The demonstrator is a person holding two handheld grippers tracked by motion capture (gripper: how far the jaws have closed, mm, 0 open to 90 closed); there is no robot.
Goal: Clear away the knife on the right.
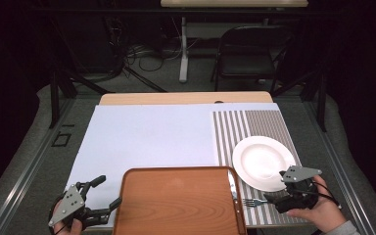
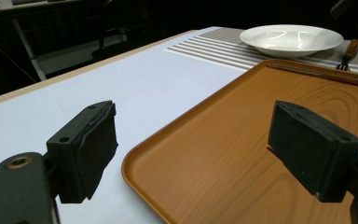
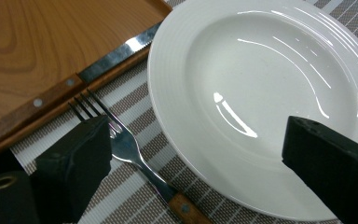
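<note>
While both tools hover near the front edge of the counter (image 1: 142,132), nothing is held. The left tool (image 1: 100,196) hangs with its jaws wide apart at the tray's left rim, one jaw over the white sheet (image 1: 147,132), the other over the tray (image 1: 176,200). The right tool (image 1: 274,198) sits low over the striped mat (image 1: 254,127), jaws wide apart too, straddling the fork (image 3: 135,156) on one side and the near part of the plate (image 3: 261,93) on the other, gripping neither.

My guess is that a place setting is being laid out or cleared. The plate rests on the mat, the fork lies just beside it toward the tray, and the knife (image 3: 74,81) lies along the tray's right rim. So the plate and fork look placed; the knife seems the piece left to move, and the tray itself is bare.

From the right gripper view you can read the fork's tines, its wooden handle and the rivets in the knife's handle, which the high view shows only as thin slivers. From the left gripper view comes the tray's raised lip and wood grain, with the plate far off. The high view gives the whole layout, plus a chair (image 1: 249,54) beyond the counter.
</note>
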